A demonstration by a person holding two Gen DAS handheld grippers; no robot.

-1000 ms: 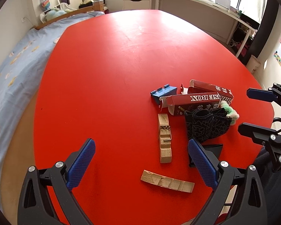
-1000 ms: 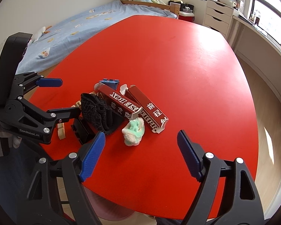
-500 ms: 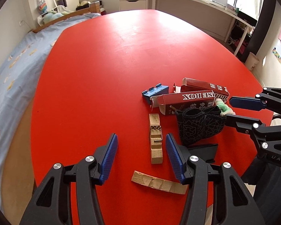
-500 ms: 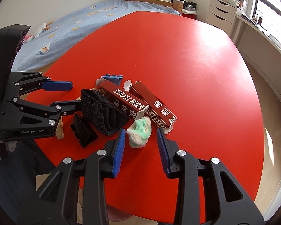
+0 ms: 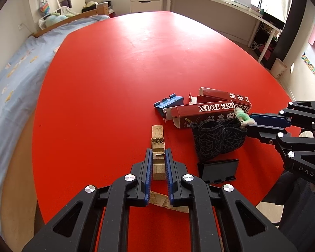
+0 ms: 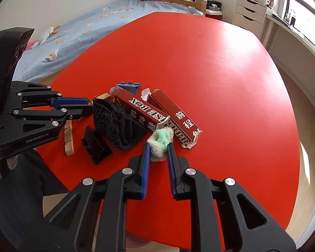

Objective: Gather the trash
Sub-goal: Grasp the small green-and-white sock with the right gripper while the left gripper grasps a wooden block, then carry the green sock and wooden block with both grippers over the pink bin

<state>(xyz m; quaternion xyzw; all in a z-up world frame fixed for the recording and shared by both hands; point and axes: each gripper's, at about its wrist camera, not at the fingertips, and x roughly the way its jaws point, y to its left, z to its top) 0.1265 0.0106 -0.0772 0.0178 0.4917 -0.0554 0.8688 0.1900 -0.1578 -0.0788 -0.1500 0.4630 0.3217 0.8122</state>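
Two tools (image 5: 158, 159) (image 6: 159, 148), each gripping trash (wood, fluff)

Open red table (image 5: 119, 67) beyond clutter: red boxes (image 5: 208, 111), black pouch (image 5: 216, 140).

table (image 5: 107, 79) red | boxes (image 6: 149, 111) dark red, white lettering | pouch (image 5: 217, 139) black, grey web pattern

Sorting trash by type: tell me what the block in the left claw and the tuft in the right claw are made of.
Block: looks like raw unfinished wood, pale and matte, with a metal spring. Tuft: seems soft fibre, fuzzy green and white, perhaps plush or yarn.
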